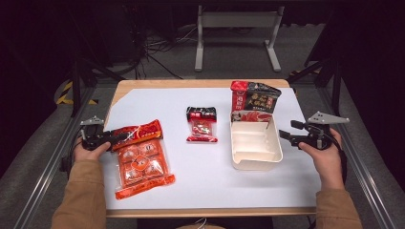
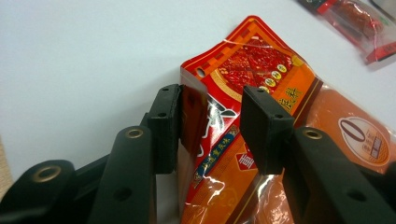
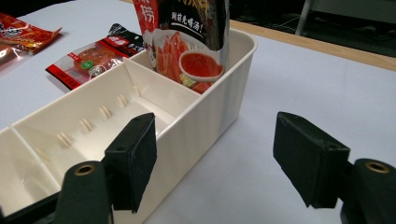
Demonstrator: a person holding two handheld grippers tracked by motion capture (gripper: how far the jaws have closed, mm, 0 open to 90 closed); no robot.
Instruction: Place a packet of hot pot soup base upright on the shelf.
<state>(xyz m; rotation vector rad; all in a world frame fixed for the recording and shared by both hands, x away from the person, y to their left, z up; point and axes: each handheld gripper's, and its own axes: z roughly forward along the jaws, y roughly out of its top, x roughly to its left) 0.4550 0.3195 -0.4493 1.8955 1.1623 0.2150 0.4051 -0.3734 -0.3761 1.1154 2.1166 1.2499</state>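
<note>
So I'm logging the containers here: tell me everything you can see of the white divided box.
The white box is a cream, plastic-looking rectangular bin, open on top, sitting upright on the white table cover right of centre. Thin dividers split it into compartments, and small ribs line the inner wall. The far compartment holds a black-and-red snack packet standing upright, rising well above the rim; the nearer compartments look empty. The right gripper hovers open beside its right side, one jaw over its near wall in the right gripper view, not clamping it.

three snack packets (image 1: 141, 157), one divided bin (image 1: 255, 145).
</note>
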